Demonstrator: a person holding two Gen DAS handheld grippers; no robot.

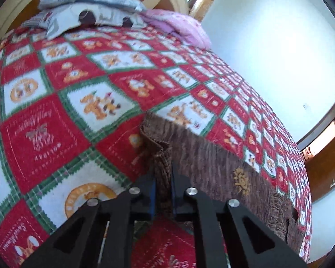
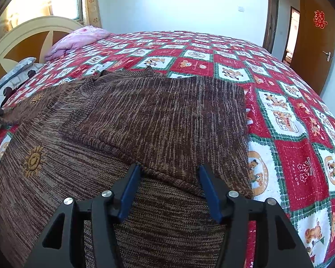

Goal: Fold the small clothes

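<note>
Spread across most of both views is a bed under a red, white and green patchwork bedspread (image 2: pixel 290 156) printed with cartoon bears, with a white wall behind and pillows piled at the headboard. My task piece, a brown marled knit sweater (image 2: pixel 145 116) with small gold sun motifs, lies flat on that bedspread, one part already doubled over the body. My left gripper (image 1: pixel 164 174) is clamped narrow on a bunched ridge of the sweater's edge, the knit pinched upright between its blue pads, and the cloth runs away from it toward the right of that view. My right gripper (image 2: pixel 169 178) stands about half open, its pads straddling the near hem of the folded-over part without pressing it. I judge the coming fold turns on this: the left side holds cloth and the right is placed but not closed, so the right must close on the hem before both carry the knit across
</note>
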